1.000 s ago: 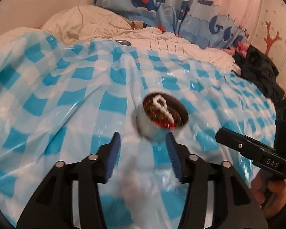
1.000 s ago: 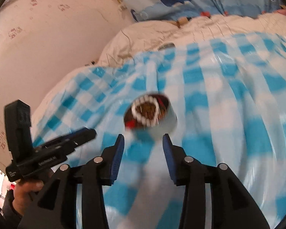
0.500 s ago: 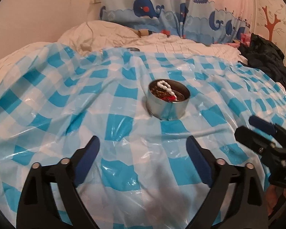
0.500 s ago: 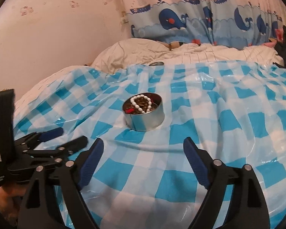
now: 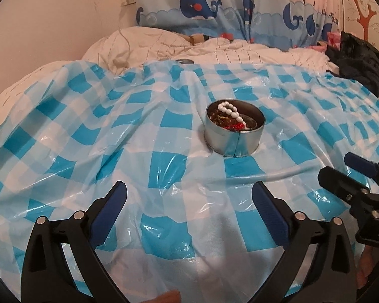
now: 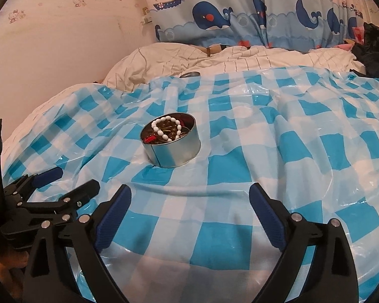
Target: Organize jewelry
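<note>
A round metal tin stands on the checked sheet, holding a white bead bracelet, red beads and brownish pieces. My left gripper sits well short of the tin, its jaws opening wide with nothing between them. In the right wrist view the same tin with the white bracelet lies ahead and slightly left of my right gripper, whose jaws are also opening and hold nothing. Each gripper shows in the other's view: the right gripper and the left gripper.
A glossy blue-and-white checked plastic sheet covers the bed. Behind it lie a white quilt, a small round metal lid and a whale-print curtain. Dark clothing is piled at the far right; a wall runs along the left.
Both grippers' jaws have spread from narrow to wide. Both have drawn back from the tin, which now stands farther ahead on the sheet and looks sharp instead of blurred.
</note>
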Demonstrator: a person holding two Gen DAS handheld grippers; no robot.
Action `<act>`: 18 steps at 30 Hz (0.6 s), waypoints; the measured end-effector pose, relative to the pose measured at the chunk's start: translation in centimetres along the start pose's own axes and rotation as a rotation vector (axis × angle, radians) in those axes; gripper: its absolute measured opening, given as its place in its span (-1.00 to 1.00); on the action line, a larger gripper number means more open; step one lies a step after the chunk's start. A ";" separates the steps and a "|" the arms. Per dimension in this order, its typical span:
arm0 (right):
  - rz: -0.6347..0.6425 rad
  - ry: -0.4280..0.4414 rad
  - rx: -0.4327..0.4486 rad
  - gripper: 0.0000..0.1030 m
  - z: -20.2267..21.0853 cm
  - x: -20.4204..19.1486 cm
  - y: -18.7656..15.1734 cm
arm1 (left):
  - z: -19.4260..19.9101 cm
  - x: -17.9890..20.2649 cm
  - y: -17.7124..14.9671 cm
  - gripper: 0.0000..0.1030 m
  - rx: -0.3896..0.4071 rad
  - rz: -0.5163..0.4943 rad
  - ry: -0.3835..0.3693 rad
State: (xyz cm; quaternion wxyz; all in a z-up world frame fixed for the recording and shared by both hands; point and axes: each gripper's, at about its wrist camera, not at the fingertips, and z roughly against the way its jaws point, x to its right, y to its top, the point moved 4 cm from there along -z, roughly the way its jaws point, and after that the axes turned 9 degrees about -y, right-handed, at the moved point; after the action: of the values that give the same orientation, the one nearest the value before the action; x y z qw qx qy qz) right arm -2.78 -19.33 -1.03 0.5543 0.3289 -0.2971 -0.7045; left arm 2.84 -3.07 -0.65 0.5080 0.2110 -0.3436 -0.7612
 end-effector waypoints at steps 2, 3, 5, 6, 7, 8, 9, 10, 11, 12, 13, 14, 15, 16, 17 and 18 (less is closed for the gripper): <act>-0.002 -0.007 0.001 0.78 0.0 0.1 0.0 | -0.2 0.0 -0.1 0.85 -0.009 0.006 -0.006; -0.003 -0.012 0.001 0.79 0.0 0.2 0.0 | -0.3 0.0 -0.1 0.85 -0.012 0.008 -0.009; -0.003 -0.025 -0.001 0.80 -0.1 0.2 0.0 | -0.3 0.0 -0.2 0.85 -0.011 0.014 -0.015; -0.003 -0.031 -0.004 0.81 -0.2 0.2 -0.1 | -0.3 0.0 -0.2 0.85 -0.009 0.019 -0.020; -0.004 -0.036 -0.007 0.81 -0.3 0.3 -0.1 | -0.2 0.0 -0.2 0.85 -0.009 0.024 -0.025; -0.004 -0.041 -0.009 0.81 -0.4 0.3 -0.2 | -0.3 -0.1 -0.2 0.85 -0.010 0.030 -0.031; -0.004 -0.045 -0.010 0.81 -0.4 0.3 -0.2 | -0.3 -0.1 -0.2 0.85 -0.010 0.035 -0.036; -0.003 -0.049 -0.013 0.81 -0.5 0.3 -0.3 | -0.3 -0.1 -0.2 0.85 -0.011 0.039 -0.040; -0.002 -0.052 -0.015 0.82 -0.6 0.3 -0.3 | -0.4 -0.2 -0.2 0.85 -0.012 0.041 -0.043; -0.001 -0.054 -0.017 0.83 -0.6 0.3 -0.3 | -0.4 -0.2 -0.2 0.85 -0.014 0.043 -0.046; 0.000 -0.056 -0.018 0.83 -0.7 0.3 -0.4 | -0.5 -0.1 -0.2 0.85 -0.015 0.043 -0.047; 0.002 -0.059 -0.020 0.83 -0.7 0.2 -0.4 | -0.5 -0.1 -0.2 0.85 -0.016 0.043 -0.048; 0.003 -0.060 -0.021 0.84 -0.8 0.2 -0.5 | -0.5 -0.1 -0.2 0.85 -0.016 0.043 -0.050; 0.005 -0.061 -0.022 0.84 -0.8 0.2 -0.5 | -0.5 -0.1 -0.2 0.85 -0.014 0.043 -0.054; 0.004 -0.061 -0.023 0.84 -0.8 0.2 -0.5 | -0.5 0.0 -0.2 0.85 -0.013 0.044 -0.056; 0.005 -0.062 -0.026 0.84 -0.9 0.2 -0.6 | -0.5 0.0 -0.2 0.85 -0.013 0.044 -0.055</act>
State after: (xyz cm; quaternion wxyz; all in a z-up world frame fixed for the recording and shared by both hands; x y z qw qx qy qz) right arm -2.42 -19.46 -2.06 0.5508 0.2989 -0.3057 -0.7168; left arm 3.02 -3.17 -1.12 0.5162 0.1791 -0.3573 -0.7575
